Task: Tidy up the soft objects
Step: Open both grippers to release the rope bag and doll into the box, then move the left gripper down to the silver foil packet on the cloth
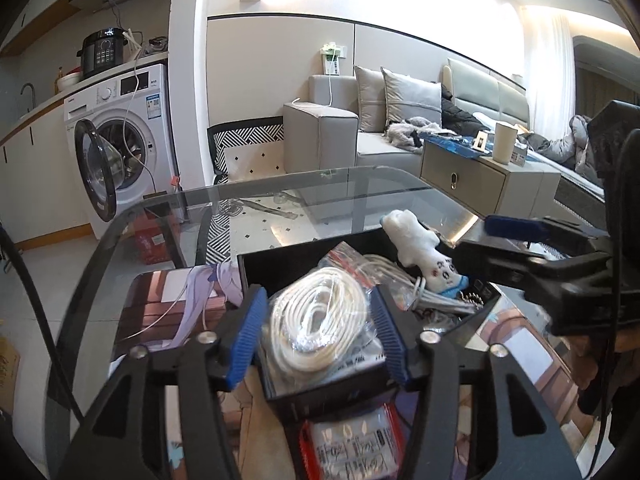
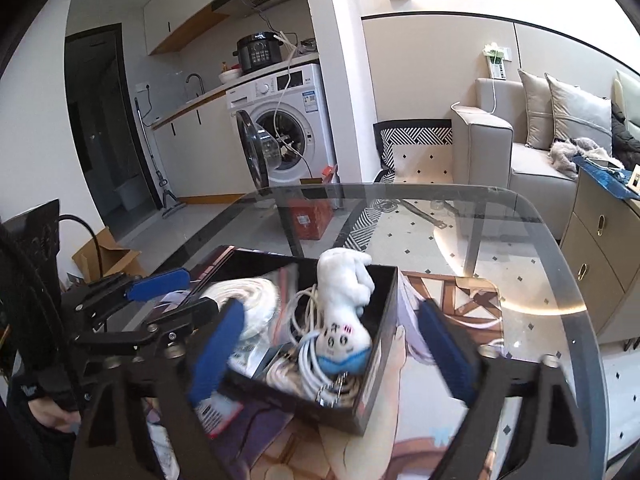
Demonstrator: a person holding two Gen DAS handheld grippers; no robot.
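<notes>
Right-wrist view puts the right gripper (image 2: pixel 332 354) nearest, its blue ribbed pads (image 2: pixel 216 350) spread wide and grasping nothing, one on each side of the black box (image 2: pixel 380 364). Inside that box, between the pads but not touched by them, lies the plush toy (image 2: pixel 344 304): a small white doll, head toward the camera with a printed face and a blue collar, body angled up toward the far wall of the box. It looks light and squashy, likely to give under the pads without slipping, and the narrower body seems the better place to take hold than the round head. It rests on loose white cable coils (image 2: pixel 316 364), smooth and springy, which could snag and lift with it.

From the left wrist, the left gripper (image 1: pixel 316 332) also stands released, its pads flanking a bagged cable coil (image 1: pixel 316 320) in glossy, crinkled plastic at the box's near end. Under the box lies a printed mat (image 1: pixel 168 312) on a rounded glass table (image 1: pixel 280 196), hard and reflective. Beyond stand a white washing machine (image 1: pixel 120 140) with its door swung open and a grey fabric sofa (image 1: pixel 344 128) with cushions.
</notes>
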